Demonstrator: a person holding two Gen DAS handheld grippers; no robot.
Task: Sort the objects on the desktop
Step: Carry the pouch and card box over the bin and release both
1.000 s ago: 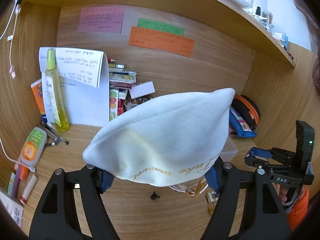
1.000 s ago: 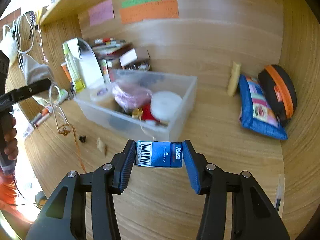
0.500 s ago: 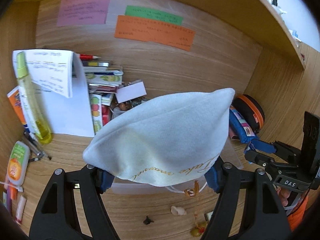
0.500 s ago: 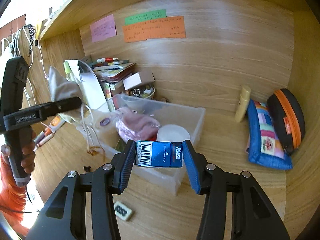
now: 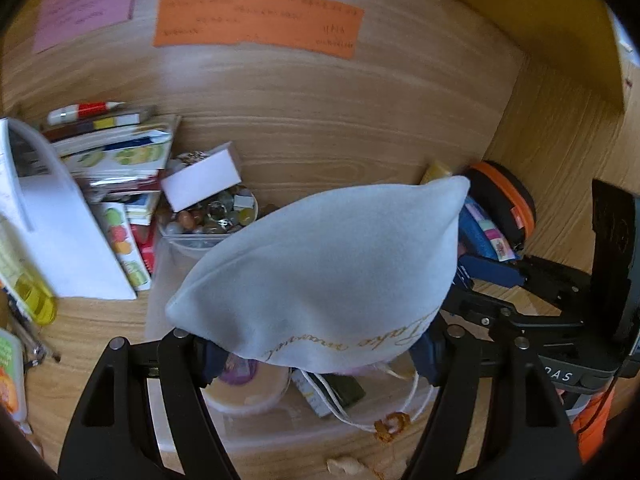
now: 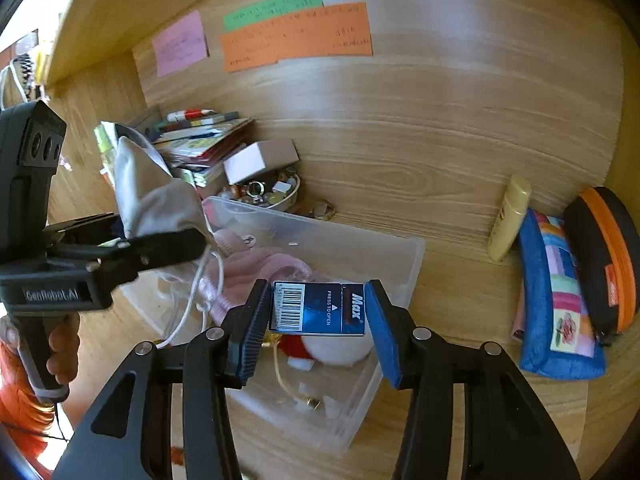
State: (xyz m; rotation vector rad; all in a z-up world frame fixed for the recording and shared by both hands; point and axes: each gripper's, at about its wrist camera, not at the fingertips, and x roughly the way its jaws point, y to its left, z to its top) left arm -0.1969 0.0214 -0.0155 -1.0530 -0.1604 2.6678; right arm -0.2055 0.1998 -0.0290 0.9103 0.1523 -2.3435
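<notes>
My left gripper (image 5: 316, 354) is shut on a white drawstring pouch (image 5: 320, 272) with gold lettering and holds it above the clear plastic bin (image 5: 256, 432); its cords (image 5: 404, 404) dangle into the bin. The pouch (image 6: 156, 196) and left gripper (image 6: 160, 246) also show in the right wrist view. My right gripper (image 6: 318, 314) is shut on a blue Max staples box (image 6: 320, 309), held over the bin (image 6: 400, 280). The bin holds a pink cloth (image 6: 260, 268), a white round object (image 6: 340, 350) and small items.
A stack of books (image 5: 116, 148), a white box (image 5: 202, 178) and a bowl of trinkets (image 5: 212, 216) stand at the back left. A blue pencil case (image 6: 556, 296), an orange-black case (image 6: 604, 264) and a beige tube (image 6: 510, 218) lie right. Sticky notes (image 6: 296, 36) hang on the wall.
Both grippers moved forward over the bin. The pouch now hangs above the bin's left part, and the staples box is above its near right part.
</notes>
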